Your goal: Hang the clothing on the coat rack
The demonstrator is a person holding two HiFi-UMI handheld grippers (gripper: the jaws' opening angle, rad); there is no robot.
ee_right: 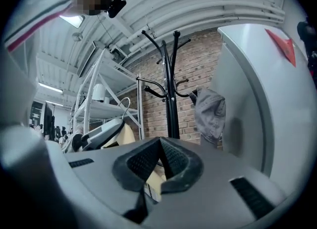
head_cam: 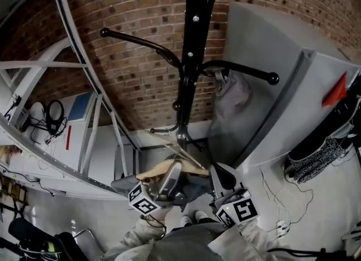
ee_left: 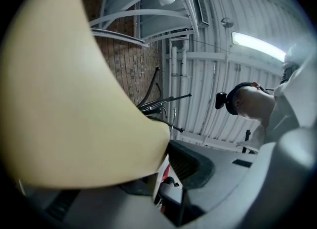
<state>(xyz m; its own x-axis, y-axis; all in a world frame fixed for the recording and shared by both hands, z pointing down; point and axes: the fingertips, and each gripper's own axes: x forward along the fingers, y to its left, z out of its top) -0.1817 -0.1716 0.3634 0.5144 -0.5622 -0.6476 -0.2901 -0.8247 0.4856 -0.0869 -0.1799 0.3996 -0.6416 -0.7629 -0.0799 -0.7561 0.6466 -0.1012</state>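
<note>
Tilt skyward on left gripper [head_cam: 171, 176], right gripper [ee_right: 159, 144] level

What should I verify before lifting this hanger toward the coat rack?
1. Left tool grips the wooden hanger: ok.
2. Right tool ready to grasp: not ok; its jaws are together, with nothing visible between them.
3. Clothing seated on the hanger: cannot tell; dark cloth shows below it, but its fit is unclear.
4. Free branch on the coat rack: ok; the bare branch carries nothing.
5. Other branch: not ok; a grey garment already hangs there.
</note>
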